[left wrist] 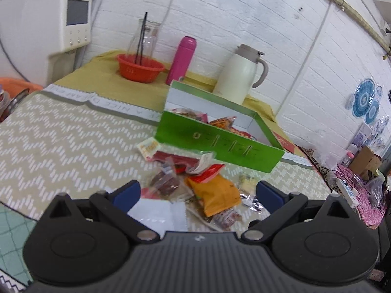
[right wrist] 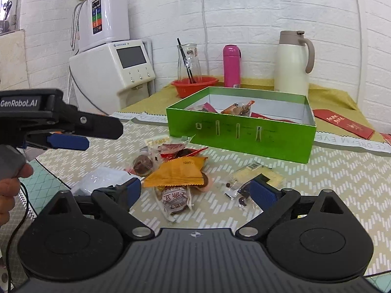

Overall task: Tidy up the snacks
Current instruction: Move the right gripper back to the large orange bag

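Note:
A pile of wrapped snacks lies on the zigzag mat in front of a green box (left wrist: 217,144) (right wrist: 239,136) that holds several snacks (right wrist: 234,109). An orange packet (left wrist: 215,195) (right wrist: 178,172) tops the pile, with a white packet (left wrist: 156,212) (right wrist: 102,178), a round brown snack (left wrist: 166,183) and a red-and-white wrapped snack (right wrist: 174,200) around it. My left gripper (left wrist: 198,195) hovers open over the pile and shows from the side as the left gripper (right wrist: 97,138) in the right wrist view. My right gripper (right wrist: 197,191) is open just before the pile, holding nothing.
Behind the box stand a pink bottle (right wrist: 231,66), a cream jug (right wrist: 293,66), and an orange bowl (right wrist: 194,85) with a glass carafe. A white dispenser (right wrist: 114,70) sits at the table's left. Red envelopes (right wrist: 342,122) lie right of the box. A hand (right wrist: 9,190) holds the left gripper.

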The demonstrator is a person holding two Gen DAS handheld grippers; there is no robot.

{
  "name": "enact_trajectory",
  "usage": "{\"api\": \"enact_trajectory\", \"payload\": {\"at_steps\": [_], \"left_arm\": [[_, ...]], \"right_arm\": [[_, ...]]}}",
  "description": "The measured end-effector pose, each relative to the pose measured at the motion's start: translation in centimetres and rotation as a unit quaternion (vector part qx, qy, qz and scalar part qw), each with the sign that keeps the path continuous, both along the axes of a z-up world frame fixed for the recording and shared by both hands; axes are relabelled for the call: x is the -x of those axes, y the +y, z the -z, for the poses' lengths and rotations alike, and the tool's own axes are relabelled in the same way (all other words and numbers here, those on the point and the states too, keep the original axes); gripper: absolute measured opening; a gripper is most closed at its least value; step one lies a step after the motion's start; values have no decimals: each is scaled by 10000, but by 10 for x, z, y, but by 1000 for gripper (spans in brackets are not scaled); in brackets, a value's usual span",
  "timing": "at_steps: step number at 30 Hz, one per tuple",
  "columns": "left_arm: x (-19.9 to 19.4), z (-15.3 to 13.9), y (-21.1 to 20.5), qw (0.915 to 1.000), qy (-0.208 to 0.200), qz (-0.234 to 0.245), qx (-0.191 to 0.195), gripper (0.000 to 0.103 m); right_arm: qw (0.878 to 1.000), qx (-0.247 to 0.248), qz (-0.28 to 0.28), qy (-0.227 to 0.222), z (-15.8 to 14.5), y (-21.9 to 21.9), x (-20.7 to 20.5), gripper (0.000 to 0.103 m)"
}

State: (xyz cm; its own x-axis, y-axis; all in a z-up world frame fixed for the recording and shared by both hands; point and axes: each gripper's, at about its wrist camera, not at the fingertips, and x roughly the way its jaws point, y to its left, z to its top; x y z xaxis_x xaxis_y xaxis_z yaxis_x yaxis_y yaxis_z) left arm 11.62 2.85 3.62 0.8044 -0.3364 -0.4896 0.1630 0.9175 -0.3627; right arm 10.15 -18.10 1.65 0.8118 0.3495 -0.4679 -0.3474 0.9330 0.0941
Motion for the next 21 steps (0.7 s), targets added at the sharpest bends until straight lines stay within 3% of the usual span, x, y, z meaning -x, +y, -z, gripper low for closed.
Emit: {"api": "enact_trajectory", "payload": {"at_steps": [6, 14, 16, 21], "left_arm": [[16, 8, 22, 9994, 18, -203, -264, 100], [22, 11, 31, 9994, 77, -127, -321, 100], [24, 12, 30, 9996, 42, 26, -270, 100], [26, 14, 14, 9981, 94, 604, 4, 100]], "right_arm": [[9998, 125, -141, 113, 7, 23, -19, 103], [9977, 549, -186, 355, 21, 53, -49, 103], [9986, 359, -198, 339, 17, 47, -40, 103], [9978, 528, -392, 12, 6, 35, 1, 103]]}}
